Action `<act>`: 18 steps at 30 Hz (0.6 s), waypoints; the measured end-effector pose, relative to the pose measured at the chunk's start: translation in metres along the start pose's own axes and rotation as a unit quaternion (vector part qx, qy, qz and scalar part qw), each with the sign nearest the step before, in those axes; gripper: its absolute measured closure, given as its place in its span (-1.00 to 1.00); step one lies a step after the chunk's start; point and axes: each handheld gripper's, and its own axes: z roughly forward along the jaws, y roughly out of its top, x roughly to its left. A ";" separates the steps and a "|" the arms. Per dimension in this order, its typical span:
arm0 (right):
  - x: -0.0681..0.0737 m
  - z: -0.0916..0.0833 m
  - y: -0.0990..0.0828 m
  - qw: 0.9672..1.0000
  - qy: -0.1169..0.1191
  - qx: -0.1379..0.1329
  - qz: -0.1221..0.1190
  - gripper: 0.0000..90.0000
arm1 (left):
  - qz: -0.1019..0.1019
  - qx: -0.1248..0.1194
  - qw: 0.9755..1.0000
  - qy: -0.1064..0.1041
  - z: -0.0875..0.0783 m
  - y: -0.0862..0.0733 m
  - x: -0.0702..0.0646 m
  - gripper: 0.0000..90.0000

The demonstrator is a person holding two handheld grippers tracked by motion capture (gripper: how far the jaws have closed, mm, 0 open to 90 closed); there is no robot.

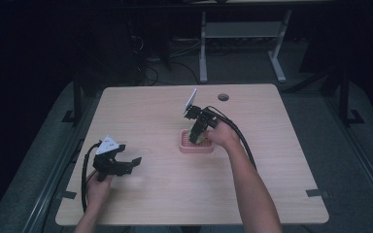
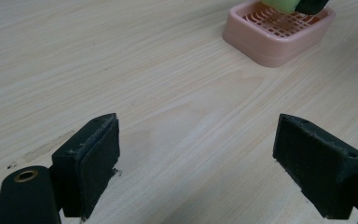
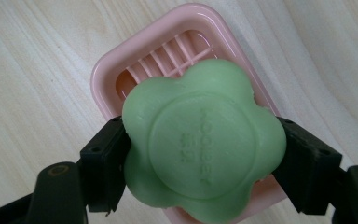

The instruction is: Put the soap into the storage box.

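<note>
A green flower-shaped soap is clamped between the jaws of my right gripper, directly over a pink soap dish with a slatted grid. From above, the right gripper points down into the dish near the table's middle, and a sliver of the soap shows. Whether the soap rests on the grid I cannot tell. My left gripper stands open near the left front of the table, low over bare wood, with nothing between its pads. In its view the dish lies ahead to the right.
The light wooden table has a round cable hole near its far edge. Black cables trail from both grippers. Beyond the table are a dark floor and the white legs of another desk.
</note>
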 end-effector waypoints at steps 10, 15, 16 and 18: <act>0.003 0.004 0.003 1.000 -0.006 0.009 -0.005 -0.43 | 0.000 -0.001 1.000 0.001 0.000 0.000 0.000 -0.68; 0.003 0.005 0.004 1.000 -0.006 0.010 -0.004 -0.43 | 0.000 -0.001 1.000 0.001 0.000 0.000 0.000 -0.68; 0.003 0.005 0.004 1.000 -0.007 0.010 -0.004 -0.43 | 0.000 0.000 1.000 0.001 0.000 0.000 0.000 -0.68; 0.004 0.006 0.004 1.000 -0.009 0.011 -0.005 -0.43 | 0.003 0.000 1.000 0.002 0.000 0.000 0.000 -0.68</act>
